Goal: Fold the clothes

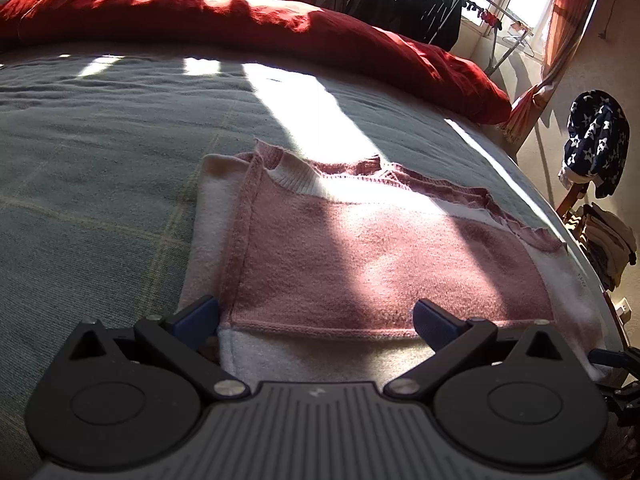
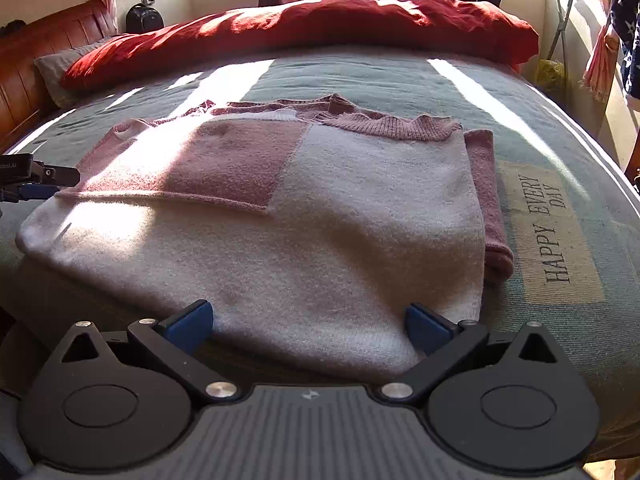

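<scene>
Bed (image 2: 400,76): fills most of both views; grey-green checked blanket, sun stripes running across it. Carries everything below.

Red duvet (image 2: 320,20): bunched along the top of both frames, well apart from the work. No concern for this step.

Sweater (image 2: 320,220): pink and white knit, lying flat at the centre of both frames, apparently with its sleeves already turned in, the ribbed collar toward the top. In the right wrist view a pink part shows along its right edge; the near hem lies at the lower centre, between the tool fingers. Judged partly folded, with the bottom-to-collar fold likely next.

Printed patch (image 2: 556,228): reads "HAPPY EVERY DAY", right of centre in the right wrist view, just beside the sweater.

Left tool (image 1: 316,318): lower centre of the left wrist view, jaws spread wide, holding nothing, poised over the near edge where pink panel meets white.

Right tool (image 2: 310,320): lower centre of its own view, jaws equally wide, holding nothing, straddling the white hem.

Handling note, as judgement: close each tool on all layers of the hem, near its two corners. Lift both together and level, carry toward the collar, and lay down with edges matched. The knit is thick and slack; an uneven lift would drag the tucked sleeves out.
</scene>
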Demonstrator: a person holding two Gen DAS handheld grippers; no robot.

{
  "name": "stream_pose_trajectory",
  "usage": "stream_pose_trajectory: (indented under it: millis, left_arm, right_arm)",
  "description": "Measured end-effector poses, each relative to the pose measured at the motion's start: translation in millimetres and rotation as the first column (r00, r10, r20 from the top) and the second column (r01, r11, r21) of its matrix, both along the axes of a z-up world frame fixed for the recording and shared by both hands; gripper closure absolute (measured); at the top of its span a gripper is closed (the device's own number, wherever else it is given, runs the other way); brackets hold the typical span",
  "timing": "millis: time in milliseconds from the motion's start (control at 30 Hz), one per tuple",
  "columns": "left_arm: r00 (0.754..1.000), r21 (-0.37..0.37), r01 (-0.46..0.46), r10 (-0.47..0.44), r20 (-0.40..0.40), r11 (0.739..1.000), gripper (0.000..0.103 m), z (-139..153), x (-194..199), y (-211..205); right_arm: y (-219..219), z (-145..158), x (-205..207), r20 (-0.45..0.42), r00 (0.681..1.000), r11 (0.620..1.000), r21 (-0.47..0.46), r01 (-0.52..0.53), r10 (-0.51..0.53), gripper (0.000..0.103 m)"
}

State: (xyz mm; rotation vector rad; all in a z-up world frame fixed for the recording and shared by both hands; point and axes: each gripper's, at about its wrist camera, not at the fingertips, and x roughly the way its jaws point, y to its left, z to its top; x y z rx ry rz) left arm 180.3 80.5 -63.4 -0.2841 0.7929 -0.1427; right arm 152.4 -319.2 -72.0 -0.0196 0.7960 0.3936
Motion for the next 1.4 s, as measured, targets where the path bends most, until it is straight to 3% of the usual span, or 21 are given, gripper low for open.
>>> stream_pose_trajectory:
  millis: [133, 367, 567, 767, 1400]
  left_arm:
    - [1.0, -0.012, -0.014, 0.014, -0.004, 1.0, 0.001, -1, 3, 0]
    - [1.0, 0.002, 0.007, -0.007, -0.001, 1.0, 0.001, 5, 2, -1]
    - [0.997, 0.016, 0.069, -0.07, 0.041, 0.997, 0.001, 28, 26, -11]
    - [0.995, 0.047, 0.084, -0.081, -0.054, 0.995, 0.001, 5, 65, -20]
    - [0.988, 0.125, 0.145, -0.138, -0.063, 0.981, 0.001, -1, 55, -36]
  right_arm:
    - [-16, 26, 16, 0.091, 0.994, 0.995, 0.082, 0.054, -0.062, 0.0]
    - [-28, -4, 58, -0.009, 0.995, 0.984, 0.144, 0.101, -0.101, 0.0]
    - [-15, -9, 55, 0.016, 0.996, 0.994, 0.062, 0.086, -0.087, 0.0]
    - [-21, -9, 56, -0.003, 0.993, 0.987, 0.11, 0.116, -0.117, 0.0]
    - [-21, -10, 56, 0.002, 0.993, 0.986, 0.124, 0.115, -0.116, 0.0]
